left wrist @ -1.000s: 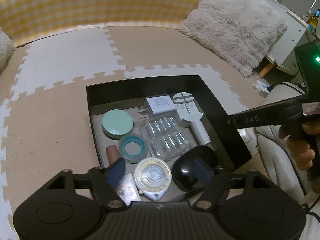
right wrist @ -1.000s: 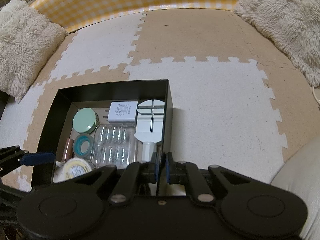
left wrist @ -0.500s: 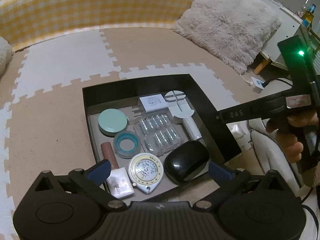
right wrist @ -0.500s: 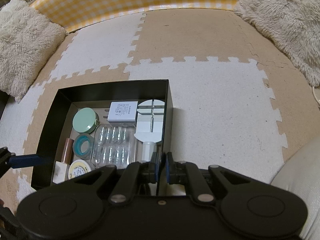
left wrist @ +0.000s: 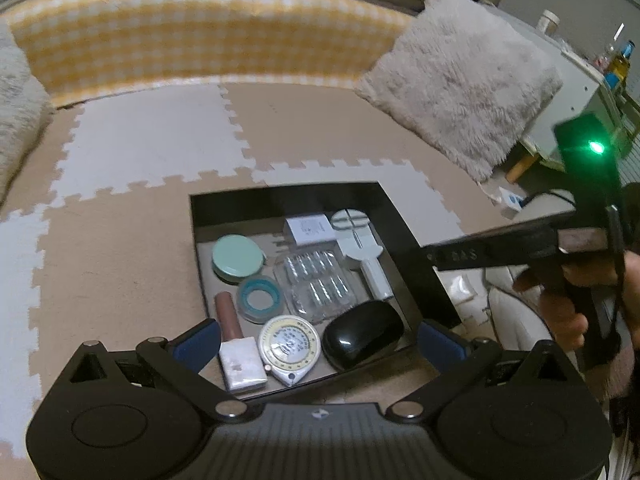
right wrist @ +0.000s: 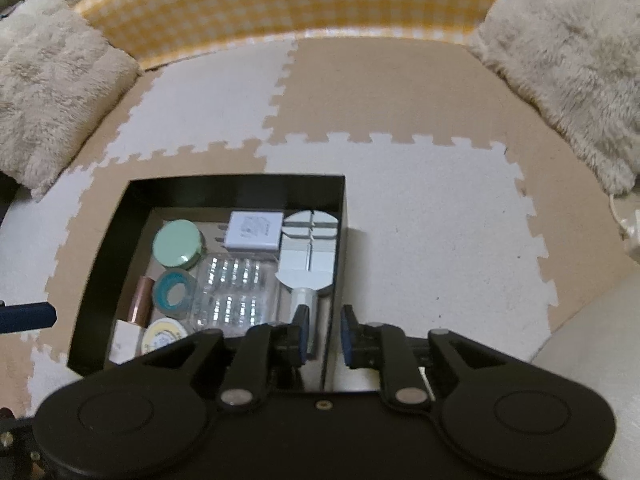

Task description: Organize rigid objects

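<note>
Left gripper (left wrist: 320,344) fingers now spread wide; right gripper (right wrist: 324,338) fingers opening astride box (right wrist: 338,216) wall

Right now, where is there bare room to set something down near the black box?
The black box is packed with items side by side; only a thin strip of floor along its far wall shows. Bare foam mat lies open right of the box toward the fluffy cushion, and beyond it up to the checked bolster.

The right gripper (right wrist: 324,334) straddles the black box's (right wrist: 340,200) right wall, jaws opening, pads off it; a mint tin (right wrist: 176,243) lies inside.
</note>
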The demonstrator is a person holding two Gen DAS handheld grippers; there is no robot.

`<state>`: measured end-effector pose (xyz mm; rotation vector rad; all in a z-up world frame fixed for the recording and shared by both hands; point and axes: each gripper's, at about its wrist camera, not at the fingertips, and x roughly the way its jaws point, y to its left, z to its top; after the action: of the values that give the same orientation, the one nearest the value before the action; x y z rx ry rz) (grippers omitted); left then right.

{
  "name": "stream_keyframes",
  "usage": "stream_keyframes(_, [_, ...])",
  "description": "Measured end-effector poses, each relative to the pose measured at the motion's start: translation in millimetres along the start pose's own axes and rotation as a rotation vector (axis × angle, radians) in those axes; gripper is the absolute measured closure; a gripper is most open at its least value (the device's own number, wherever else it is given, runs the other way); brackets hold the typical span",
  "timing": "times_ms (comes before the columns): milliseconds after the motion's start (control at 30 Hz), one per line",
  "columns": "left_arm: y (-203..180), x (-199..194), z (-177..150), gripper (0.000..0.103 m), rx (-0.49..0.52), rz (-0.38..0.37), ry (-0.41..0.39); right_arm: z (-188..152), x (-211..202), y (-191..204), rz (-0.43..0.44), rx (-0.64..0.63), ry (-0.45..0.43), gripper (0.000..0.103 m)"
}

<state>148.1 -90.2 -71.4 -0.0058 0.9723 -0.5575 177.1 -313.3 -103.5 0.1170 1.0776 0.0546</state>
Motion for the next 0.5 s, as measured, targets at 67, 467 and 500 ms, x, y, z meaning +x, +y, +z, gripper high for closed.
stream_keyframes(67, [0.1,-9.0,0.8,0.0,-0.005,0.02,-0.014,-2.9,-12.1,3.6,-0.02,-0.004,-0.028,0.077])
stream_keyframes(467, [-7.2,-78.4,-5.4,0.0,0.012,0.221,-0.148,-25.9,-106.2,21.6,-0.034,-0.008,-0.199,0.053])
stream_keyframes(500, [-8.8,-82.7,-8.0,0.0,0.017,0.228,-0.156,-29.3,-113.9,23.8,-0.034,-0.012,-0.211,0.052])
